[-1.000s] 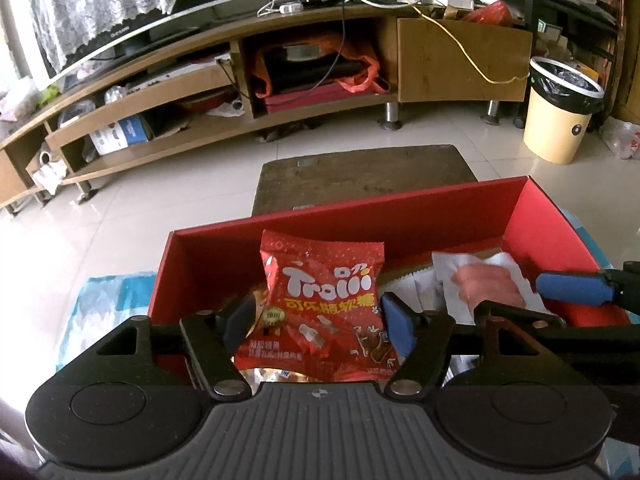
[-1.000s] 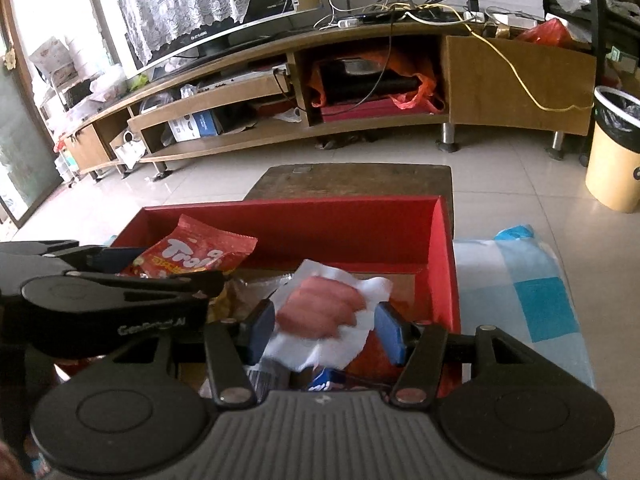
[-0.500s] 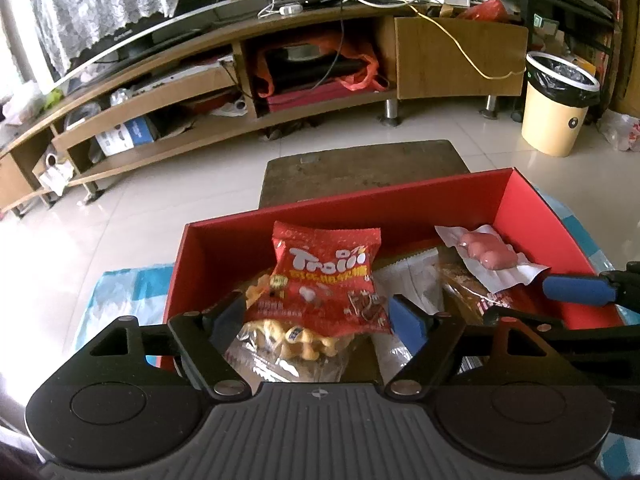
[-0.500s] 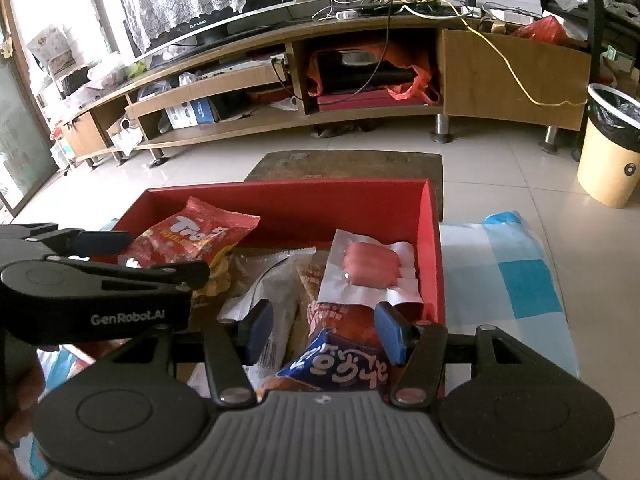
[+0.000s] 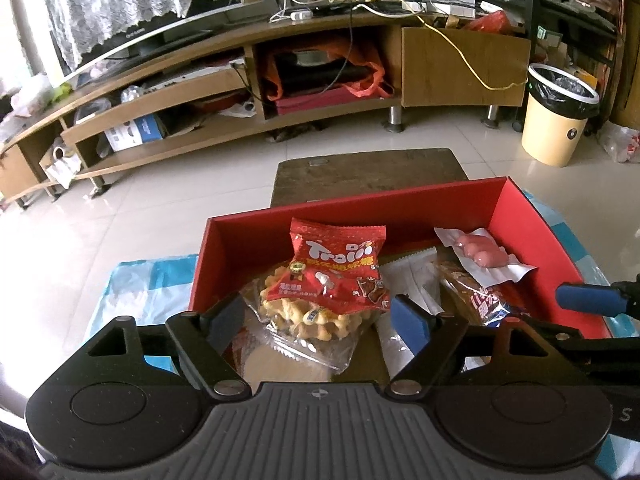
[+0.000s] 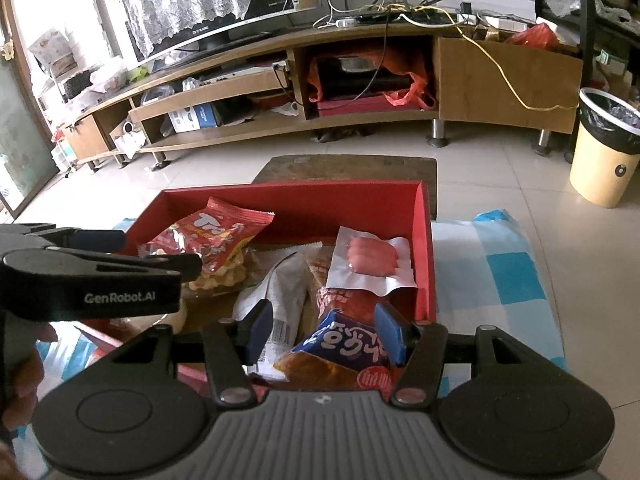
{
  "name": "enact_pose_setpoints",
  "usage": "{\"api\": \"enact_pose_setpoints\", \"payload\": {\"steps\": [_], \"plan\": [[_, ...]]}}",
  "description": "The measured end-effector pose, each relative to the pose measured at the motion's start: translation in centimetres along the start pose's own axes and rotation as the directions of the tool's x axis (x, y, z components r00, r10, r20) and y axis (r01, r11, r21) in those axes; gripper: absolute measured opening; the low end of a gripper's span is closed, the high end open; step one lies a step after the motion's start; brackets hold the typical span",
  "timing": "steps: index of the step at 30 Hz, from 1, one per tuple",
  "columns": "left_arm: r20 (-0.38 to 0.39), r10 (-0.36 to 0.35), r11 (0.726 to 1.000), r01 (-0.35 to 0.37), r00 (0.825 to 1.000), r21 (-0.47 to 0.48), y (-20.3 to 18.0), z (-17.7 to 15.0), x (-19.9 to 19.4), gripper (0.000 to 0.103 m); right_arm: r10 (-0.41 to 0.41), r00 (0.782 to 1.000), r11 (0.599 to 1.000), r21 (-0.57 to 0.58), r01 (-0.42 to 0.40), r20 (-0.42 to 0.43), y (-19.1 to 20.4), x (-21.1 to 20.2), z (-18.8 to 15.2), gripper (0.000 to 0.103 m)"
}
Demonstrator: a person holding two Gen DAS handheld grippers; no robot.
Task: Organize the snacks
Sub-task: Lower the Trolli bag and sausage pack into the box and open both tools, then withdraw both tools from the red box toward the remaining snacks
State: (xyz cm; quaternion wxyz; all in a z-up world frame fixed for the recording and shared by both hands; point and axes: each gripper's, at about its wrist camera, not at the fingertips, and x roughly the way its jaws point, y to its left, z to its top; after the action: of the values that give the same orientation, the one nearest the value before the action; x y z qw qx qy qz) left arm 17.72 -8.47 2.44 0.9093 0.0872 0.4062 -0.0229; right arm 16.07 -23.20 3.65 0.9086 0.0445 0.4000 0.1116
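One red box stands open on a blue-and-white checked cloth over the bench, with a dark wooden board behind it, and the snacks lie inside it. Counted from both views there are five packets: one red Trolli bag propped at the box's left on top of one clear waffle-cookie packet, one white wrapper in the middle, one white-backed pink sausage pack at the right wall, and one orange-and-blue packet under it toward the near edge. The left gripper has its fingers spread wide, having just been opening; the cookie packet and the lower edge of the Trolli bag show between them, but the pads stand clear of both and pinch nothing. The right gripper has its fingers apart at a moderate gap above the orange-and-blue packet and the white wrapper; they frame these without pressing on either. The left wrist view shows the Trolli bag's printed front and the waffle cookies plainly, and only one blue pad of the right gripper at its right edge. The right wrist view shows the orange-and-blue packet's blue label, the left gripper's side with its lettering, and part of the person's hand holding it at the left border.
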Motion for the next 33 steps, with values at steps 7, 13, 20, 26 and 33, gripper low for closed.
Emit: {"api": "enact_pose_setpoints", "payload": {"steps": [7,13,20,26,33], "plan": [[0.008,-0.013,1.000,0.013,1.000,-0.026,0.7,-0.3,-1.4,0.086,0.016,1.000,1.000,-0.006,-0.016,0.024,0.9,-1.5,0.1,0.053],[0.016,-0.010,1.000,0.010,1.000,-0.022,0.9,-0.9,-2.4,0.086,0.038,0.999,0.999,-0.023,-0.038,0.023,2.2,-2.2,-0.4,0.053],[0.010,-0.008,1.000,0.009,1.000,-0.022,1.8,-2.3,-3.6,0.087,0.050,0.999,0.999,-0.021,-0.050,0.015,2.8,-3.0,-1.2,0.053],[-0.031,-0.010,1.000,0.009,0.999,-0.027,4.0,-4.8,-4.6,0.088,0.068,0.998,0.997,-0.026,-0.068,-0.010,3.3,-3.4,-2.7,0.053],[-0.124,0.007,0.996,-0.018,0.992,-0.083,7.3,-8.2,-4.3,0.088,0.099,0.994,0.995,-0.026,-0.100,-0.037,4.3,-3.8,-4.5,0.053]]}}
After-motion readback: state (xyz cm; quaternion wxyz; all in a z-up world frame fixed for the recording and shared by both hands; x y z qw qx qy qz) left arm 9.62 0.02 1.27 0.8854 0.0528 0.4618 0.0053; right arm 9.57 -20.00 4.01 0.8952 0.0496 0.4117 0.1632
